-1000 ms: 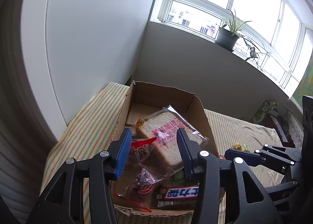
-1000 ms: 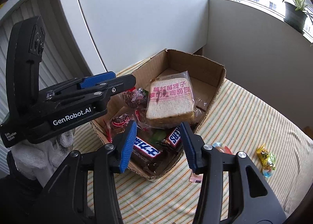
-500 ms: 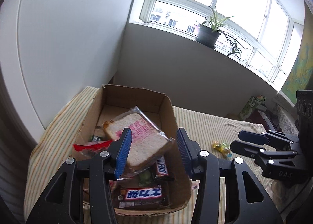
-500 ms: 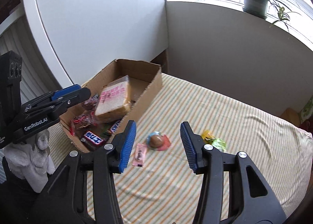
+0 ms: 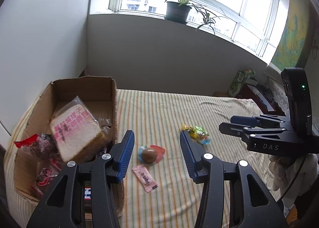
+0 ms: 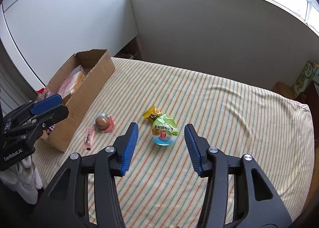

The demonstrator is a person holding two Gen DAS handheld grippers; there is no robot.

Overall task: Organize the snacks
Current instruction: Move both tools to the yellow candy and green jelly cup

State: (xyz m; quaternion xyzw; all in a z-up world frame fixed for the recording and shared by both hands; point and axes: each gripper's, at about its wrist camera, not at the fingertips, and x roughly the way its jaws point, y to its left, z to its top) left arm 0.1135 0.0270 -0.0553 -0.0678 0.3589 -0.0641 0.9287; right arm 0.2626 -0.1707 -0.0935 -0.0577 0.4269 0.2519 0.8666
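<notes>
A cardboard box [image 5: 114,96] [image 6: 93,80] at the left holds a bagged bread slice [image 5: 75,126], red-wrapped snacks [image 5: 37,146] and chocolate bars. On the striped cloth lie a brown round sweet on a pink and blue wrapper [image 5: 150,154] [image 6: 102,122], a pink sachet [image 5: 145,177] [image 6: 88,138] and a green-yellow packet [image 5: 196,134] [image 6: 163,128]. My left gripper [image 5: 156,153] is open and empty, above the round sweet. My right gripper [image 6: 161,145] is open and empty, above the green-yellow packet.
The striped cloth [image 6: 229,120] covers a table set against a grey wall. A potted plant [image 5: 178,9] stands on the windowsill. A green carton [image 5: 240,82] [image 6: 303,78] stands past the table's far right corner. The right gripper also shows in the left wrist view [image 5: 231,123].
Both grippers have swung right, away from the box and over the loose snacks on the cloth. Both stay open and empty.
</notes>
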